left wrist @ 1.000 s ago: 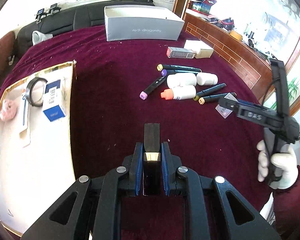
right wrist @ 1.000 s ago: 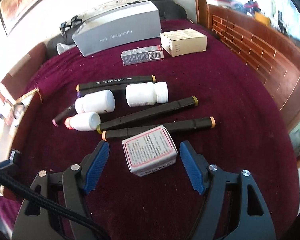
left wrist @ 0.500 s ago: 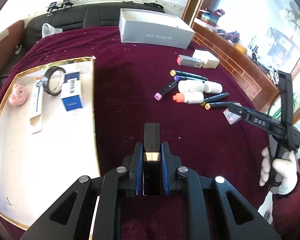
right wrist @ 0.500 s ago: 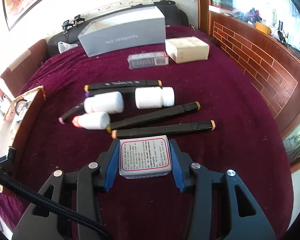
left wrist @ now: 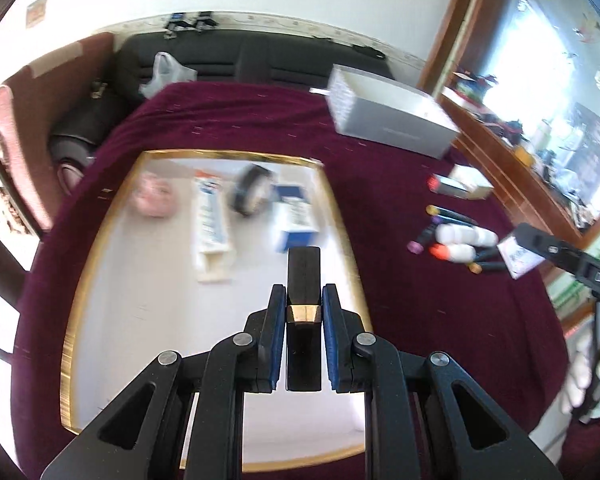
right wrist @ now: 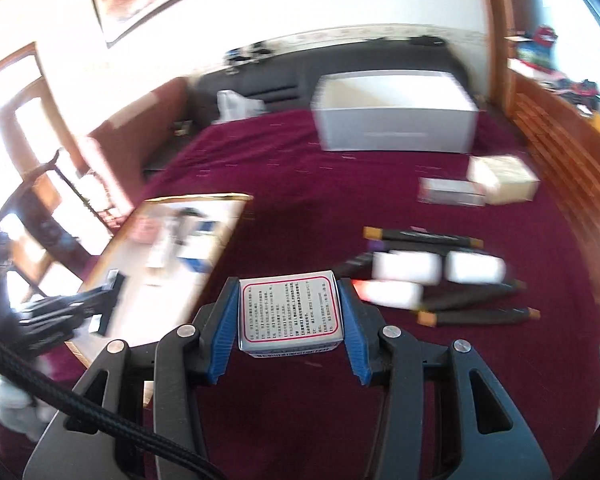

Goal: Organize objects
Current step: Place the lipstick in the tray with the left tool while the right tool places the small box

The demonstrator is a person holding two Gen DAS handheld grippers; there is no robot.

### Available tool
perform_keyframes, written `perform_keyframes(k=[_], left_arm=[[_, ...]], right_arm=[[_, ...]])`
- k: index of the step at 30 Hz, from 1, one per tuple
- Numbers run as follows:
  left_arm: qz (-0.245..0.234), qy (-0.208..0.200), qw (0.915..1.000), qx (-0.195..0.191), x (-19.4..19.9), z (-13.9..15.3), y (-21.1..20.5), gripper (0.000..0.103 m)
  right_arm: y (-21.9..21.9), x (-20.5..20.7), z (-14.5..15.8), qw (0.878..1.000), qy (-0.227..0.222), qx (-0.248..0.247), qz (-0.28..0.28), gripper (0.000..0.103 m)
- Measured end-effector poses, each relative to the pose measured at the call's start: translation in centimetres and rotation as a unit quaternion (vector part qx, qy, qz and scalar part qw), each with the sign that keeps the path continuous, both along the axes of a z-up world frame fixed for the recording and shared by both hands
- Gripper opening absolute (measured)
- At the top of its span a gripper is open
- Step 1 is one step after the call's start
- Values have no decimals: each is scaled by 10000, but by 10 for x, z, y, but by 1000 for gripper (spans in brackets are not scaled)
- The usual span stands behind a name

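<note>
Holding a slim black case with a gold band (left wrist: 304,280) tightly between its blue pads, the left gripper (left wrist: 304,304) hangs above the near right part of the white tray with the gold rim (left wrist: 100,240), which lies on the dark red cloth (left wrist: 400,280). On the far part of this tray lie, blurred, a pink round thing (left wrist: 156,196), a long white packet (left wrist: 212,232), a dark ring of tape (left wrist: 252,188) and a blue and white box (left wrist: 296,220). The right gripper (right wrist: 291,312) is clamped on a small white box with a red frame and printed text (right wrist: 290,310); its jaws have just been closing, and both blue pads press on the sides of the box. This box is lifted above the cloth, between the tray on the left and the group of other things on the right. In that group, black markers (right wrist: 476,316) with coloured ends lie touching three white bottles (right wrist: 406,266), one of them with an orange cap. Farther away rest a beige carton (right wrist: 504,180) and just beside it a long grey packet (right wrist: 448,192). At the far edge of the cloth stands an open grey box (right wrist: 396,128).
</note>
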State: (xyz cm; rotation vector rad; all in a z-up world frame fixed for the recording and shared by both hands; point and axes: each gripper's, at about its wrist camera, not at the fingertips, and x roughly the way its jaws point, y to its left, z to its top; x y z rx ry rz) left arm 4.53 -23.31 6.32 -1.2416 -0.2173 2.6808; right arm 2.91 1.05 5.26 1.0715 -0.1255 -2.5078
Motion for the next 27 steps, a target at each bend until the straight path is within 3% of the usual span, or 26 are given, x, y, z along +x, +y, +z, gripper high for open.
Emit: perform_keyframes(k=[5, 13, 27], left_arm=[[242, -172, 9996, -16, -21, -8, -36, 14], [489, -542, 9973, 4, -54, -33, -75, 14], [585, -869, 9945, -18, -82, -57, -96, 14]], right_arm=[[-66, -13, -1, 9977, -240, -194, 599, 46], [-157, -39, -39, 9910, -798, -144, 1067, 46], [-204, -71, -79, 9881, -1169, 229, 973, 46]])
